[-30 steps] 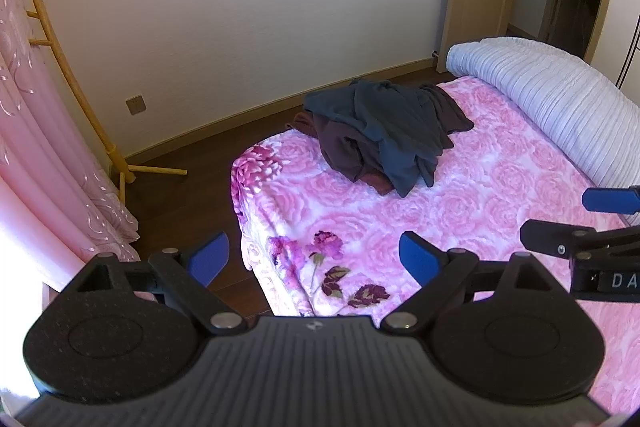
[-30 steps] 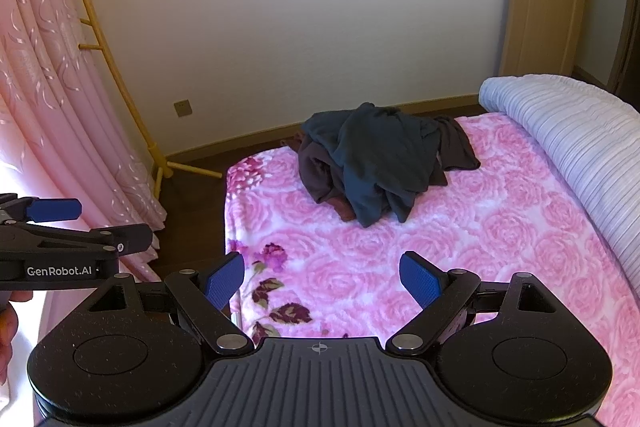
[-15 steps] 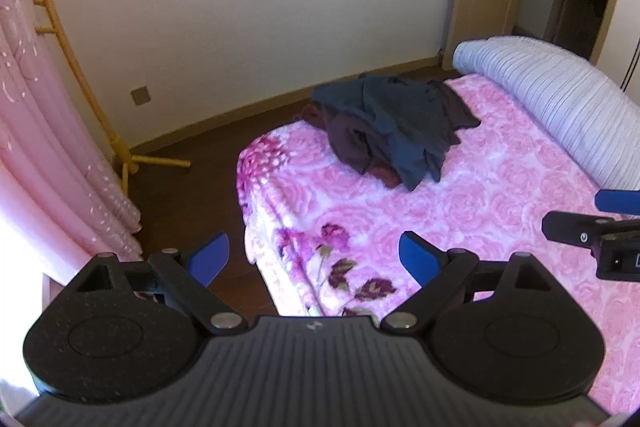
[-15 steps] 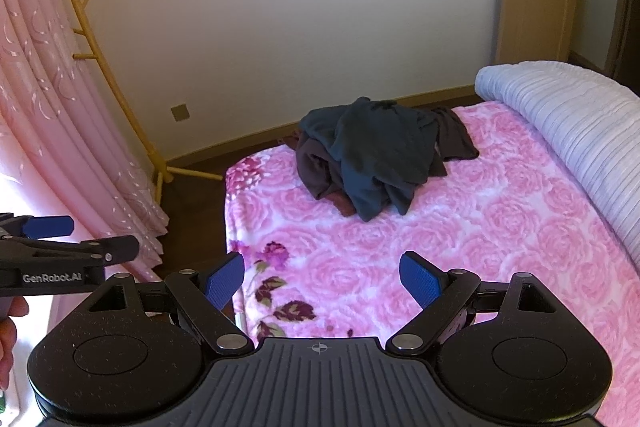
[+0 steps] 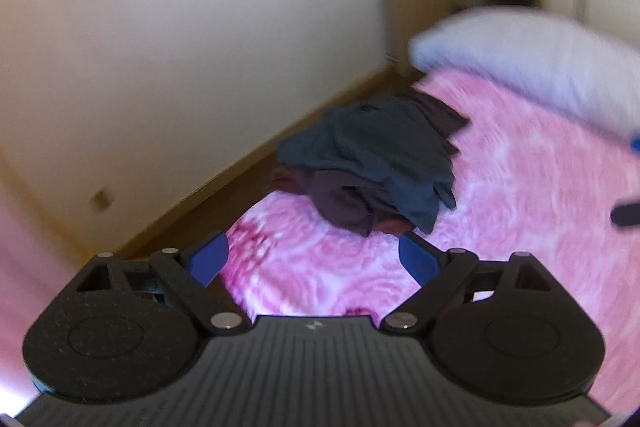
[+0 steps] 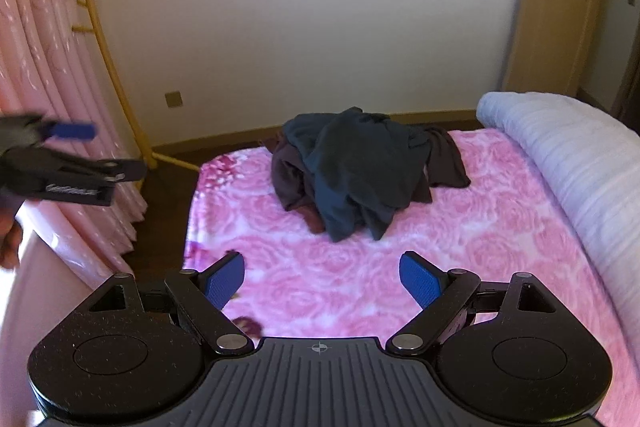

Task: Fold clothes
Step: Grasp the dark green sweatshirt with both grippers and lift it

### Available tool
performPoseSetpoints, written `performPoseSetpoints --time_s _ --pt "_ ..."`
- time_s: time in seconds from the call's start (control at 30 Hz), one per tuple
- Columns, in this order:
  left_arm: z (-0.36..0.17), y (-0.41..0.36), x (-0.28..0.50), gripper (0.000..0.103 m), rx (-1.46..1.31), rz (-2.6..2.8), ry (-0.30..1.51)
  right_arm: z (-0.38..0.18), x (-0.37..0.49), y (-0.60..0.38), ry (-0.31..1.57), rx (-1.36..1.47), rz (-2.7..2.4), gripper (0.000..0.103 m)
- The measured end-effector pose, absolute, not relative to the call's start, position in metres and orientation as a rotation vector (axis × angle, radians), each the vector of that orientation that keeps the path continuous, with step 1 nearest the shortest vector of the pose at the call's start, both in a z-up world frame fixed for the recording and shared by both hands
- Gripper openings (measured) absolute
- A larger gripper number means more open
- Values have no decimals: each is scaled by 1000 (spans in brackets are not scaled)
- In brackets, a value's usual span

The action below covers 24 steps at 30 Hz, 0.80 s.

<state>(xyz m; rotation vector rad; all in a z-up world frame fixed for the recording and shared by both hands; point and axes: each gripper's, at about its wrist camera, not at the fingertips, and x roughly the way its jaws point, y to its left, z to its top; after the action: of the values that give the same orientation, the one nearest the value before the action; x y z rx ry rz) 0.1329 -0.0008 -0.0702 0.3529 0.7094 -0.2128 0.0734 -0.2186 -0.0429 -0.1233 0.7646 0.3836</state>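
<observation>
Both hand-held grippers, left (image 5: 314, 259) and right (image 6: 322, 277), gape wide, empty, short of the clothes pile (image 6: 356, 167).

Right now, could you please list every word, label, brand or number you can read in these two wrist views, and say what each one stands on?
None can be read as it stands.
White lettering on the side of the black left gripper, seen from the right wrist: too blurred to read.
Small round crosshair mark on the ribbed black body of the right gripper: a symbol, no text.
Wall plates and sockets on the cream wall: no lettering visible.

White lettering on left claw (image 6: 72, 147) body — blurred, unreadable, no other text
</observation>
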Motion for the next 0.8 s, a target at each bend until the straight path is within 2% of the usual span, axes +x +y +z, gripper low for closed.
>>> performPoseSetpoints --time_s 0.3,0.33,0.4,0.47,0.57,0.63,0.7,0.73,0.8 --pt "-177 -35 300 89 824 -666 621 -121 211 -173 849 -344 422 87" --pt "-189 -39 319 88 876 -717 608 -133 228 -167 872 -373 437 87" --pt "-213 -47 356 74 979 -818 579 -156 255 -157 915 -426 467 87" --pt "-224 -50 373 67 1058 -904 554 -175 277 -148 952 -467 500 87" --pt "-226 -45 390 67 1076 -1003 537 -199 308 -136 988 -517 535 84" --pt "-226 -39 398 69 1080 -1047 544 -212 324 -133 1015 -531 540 74" --pt "-236 -36 401 69 1146 -1067 526 -223 337 -132 1044 -544 535 47" --pt "-241 -34 402 69 1179 -1077 517 -226 343 -132 1054 -543 528 40" --pt "-251 -34 402 70 1237 -1097 494 -227 352 -136 1069 -521 516 9"
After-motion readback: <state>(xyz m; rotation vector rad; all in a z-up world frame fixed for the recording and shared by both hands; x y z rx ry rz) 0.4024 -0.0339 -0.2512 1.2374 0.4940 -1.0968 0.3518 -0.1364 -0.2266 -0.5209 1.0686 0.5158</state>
